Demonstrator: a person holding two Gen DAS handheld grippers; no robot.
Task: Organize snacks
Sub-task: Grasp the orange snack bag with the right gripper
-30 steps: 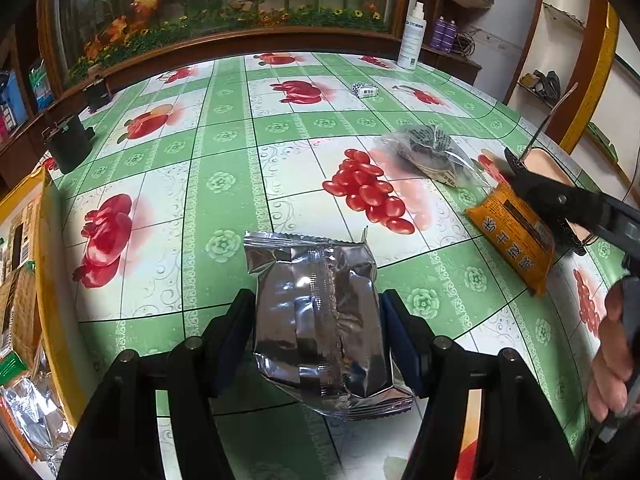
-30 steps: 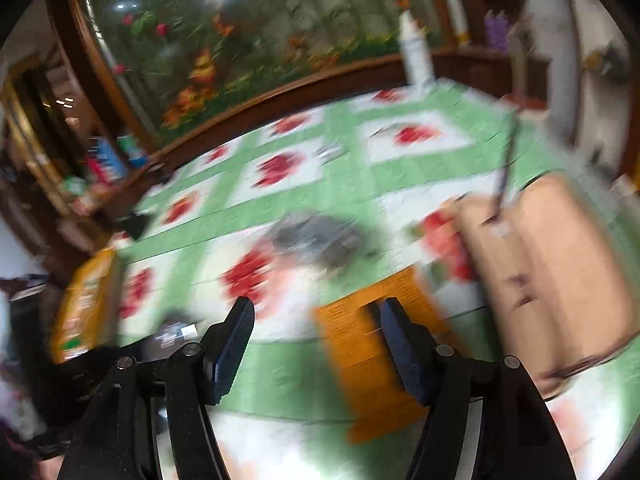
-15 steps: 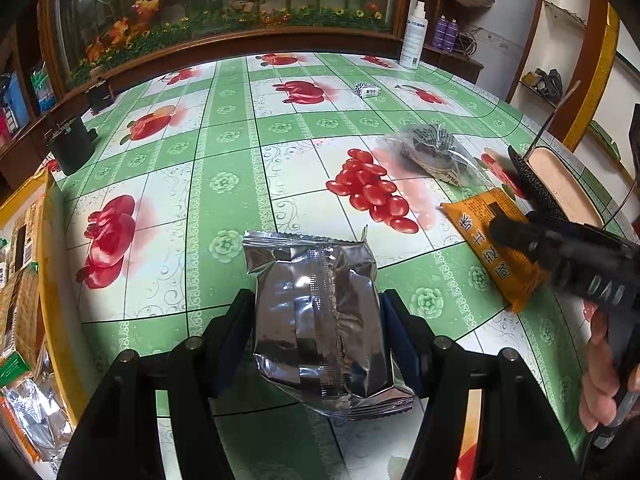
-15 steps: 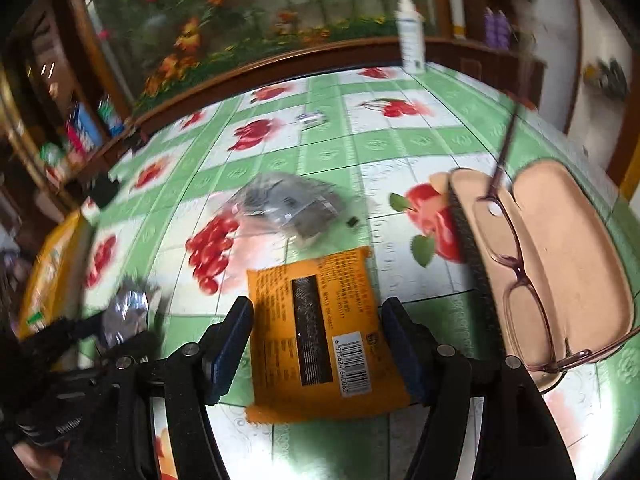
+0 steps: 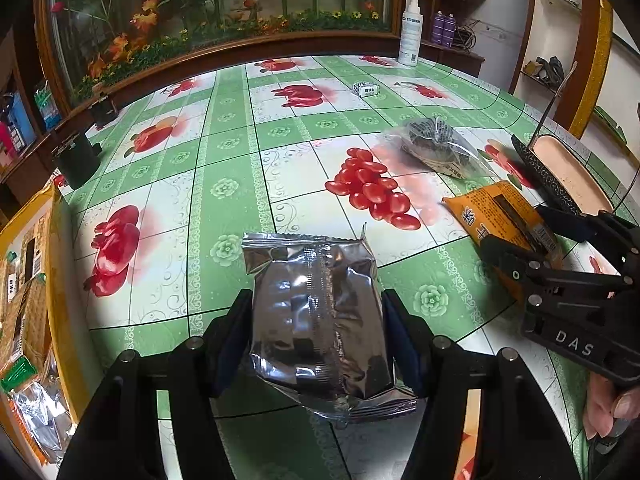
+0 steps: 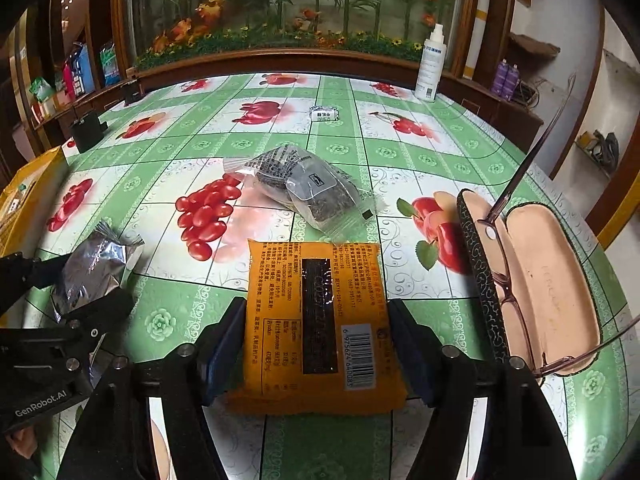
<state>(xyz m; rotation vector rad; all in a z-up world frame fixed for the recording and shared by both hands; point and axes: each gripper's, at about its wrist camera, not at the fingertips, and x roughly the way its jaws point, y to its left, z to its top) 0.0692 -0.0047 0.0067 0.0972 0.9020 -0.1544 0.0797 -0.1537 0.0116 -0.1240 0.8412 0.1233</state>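
Observation:
A silver foil snack packet (image 5: 312, 264) stands between the fingers of my left gripper (image 5: 317, 308), whose pads press on its sides just above the green fruit-print tablecloth (image 5: 224, 152). An orange snack packet (image 6: 280, 280) lies flat on the cloth. My right gripper (image 6: 317, 308) straddles it. Its jaws are opening, and the pads sit beside the packet's edges without squeezing it. From the left wrist view the right gripper (image 5: 516, 228) shows at the right, over the orange packet (image 5: 484, 208). A clear packet with dark contents (image 6: 304, 184) lies behind the orange one.
A yellow box (image 5: 56, 280) with several snack packets stands at the table's left edge. An open glasses case (image 6: 552, 292) with glasses lies close to the right of the right gripper. Further back are a small white packet (image 6: 324, 114), a spray bottle (image 6: 430, 68) and a black container (image 6: 86, 130).
My right gripper swung in, rolled level and came down so that its fingers now flank the orange packet. The left gripper and the silver packet have not moved.

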